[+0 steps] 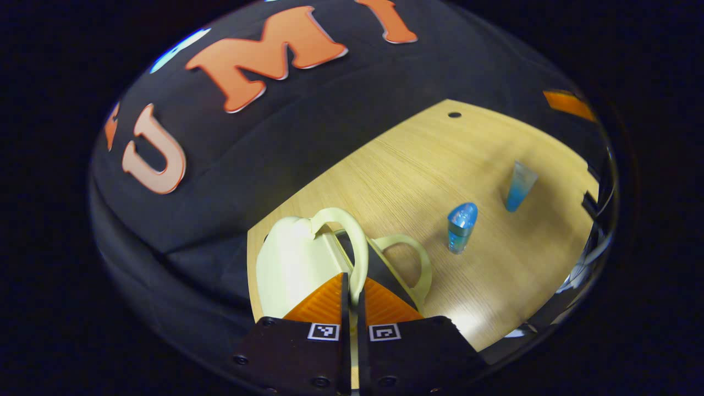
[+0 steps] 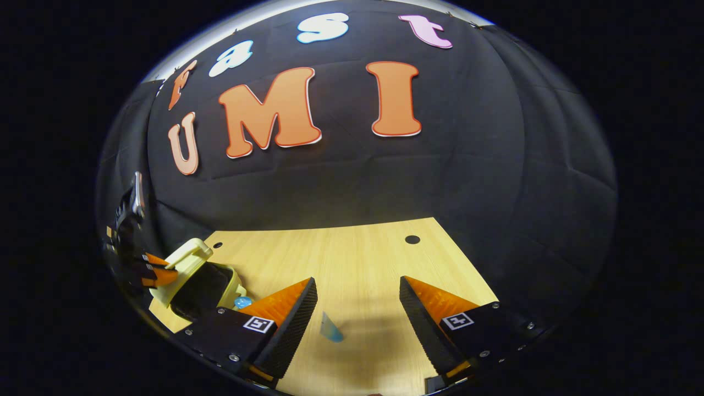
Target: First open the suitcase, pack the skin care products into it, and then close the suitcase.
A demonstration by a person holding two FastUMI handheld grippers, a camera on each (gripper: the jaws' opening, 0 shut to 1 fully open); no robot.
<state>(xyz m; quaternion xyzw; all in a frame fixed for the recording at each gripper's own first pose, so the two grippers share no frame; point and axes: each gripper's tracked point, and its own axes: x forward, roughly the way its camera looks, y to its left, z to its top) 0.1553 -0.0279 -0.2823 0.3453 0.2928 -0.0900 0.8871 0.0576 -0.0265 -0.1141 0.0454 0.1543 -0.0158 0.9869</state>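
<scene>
Clamped between the fingers of the left gripper (image 1: 352,297) is one of the two pale handles (image 1: 356,247) of the small cream suitcase (image 1: 291,264), and the lid stands lifted with the dark interior showing behind it. That grip is thin: the handle is a narrow, smooth loop, so it could slide out and let the lid drop, or a pull off to one side could drag the light case across the wooden table (image 1: 418,165). In the right gripper view the case (image 2: 192,275) sits open at the far left with the left gripper pinching its lid. The right gripper (image 2: 357,308) hangs with its fingers spread wide and nothing between them, poised over the blue tube (image 2: 331,329) standing on the table. That tube tapers and looks easy to tip or squirt sideways if the fingers close off-centre. A second product, the blue-capped bottle (image 1: 461,226), stands near the case, apart from the tube (image 1: 519,186), and a careless sweep could knock it over.
</scene>
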